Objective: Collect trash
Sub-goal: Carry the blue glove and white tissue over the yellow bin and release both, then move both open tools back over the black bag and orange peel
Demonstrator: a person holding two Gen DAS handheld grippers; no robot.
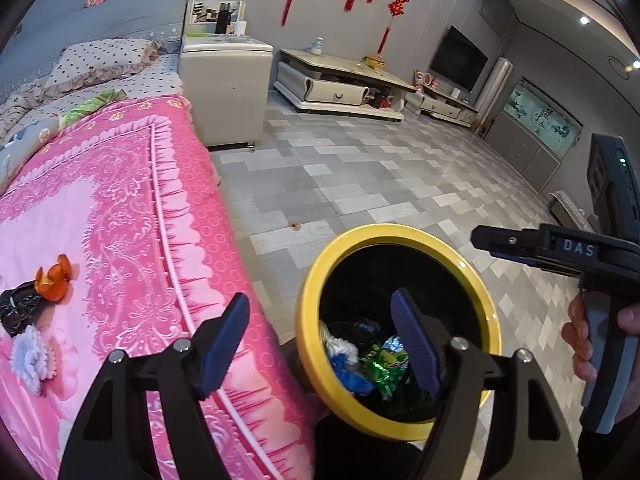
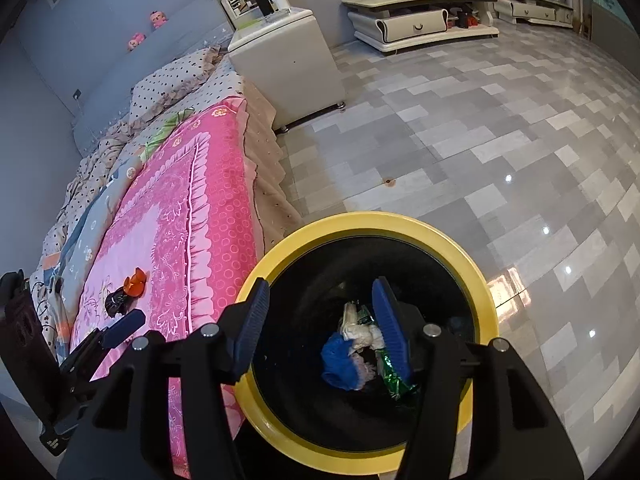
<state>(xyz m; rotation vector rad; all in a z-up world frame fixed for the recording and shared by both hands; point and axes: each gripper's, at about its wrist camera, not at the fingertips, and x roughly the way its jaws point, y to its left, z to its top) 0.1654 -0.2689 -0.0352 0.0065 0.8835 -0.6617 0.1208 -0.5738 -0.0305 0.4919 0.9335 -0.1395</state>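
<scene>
1. Bed (image 1: 132, 216), pink patterned cover. Lies to the left of both sets of fingers. Carries the trash not yet collected. Risk: fingers closing on a scrap could pinch the cover too and drag it.

2. Bin (image 2: 472, 276), yellow rim, dark inside. Stands on the tiled floor (image 1: 380, 184) just beside the bed edge, directly beneath the right gripper (image 2: 318, 322) and beneath the inner finger of the left gripper (image 1: 324, 344). Risk: a low pass back toward the bed could clip the rim and tip or shove it.

3. Right gripper. Fingers released, spread over the bin mouth, nothing between them.

4. Left gripper. Fingers released and empty; the outer finger hangs over the bed edge, the inner over the bin. Risk: the 2 tools sit close and could knock together on leaving.

5. Trash in bin: blue scrap (image 2: 340, 364), white wad (image 2: 362, 332), green wrapper (image 1: 386, 368), below the fingers at the bottom.

6. Trash on bed: black bag scrap (image 1: 18, 312), orange peel (image 1: 54, 280), white ruffled piece (image 1: 30, 358), well to the left of the left fingers. Risk: the light pieces may slip from a shallow pinch and fall to the floor short of the bin.
</scene>
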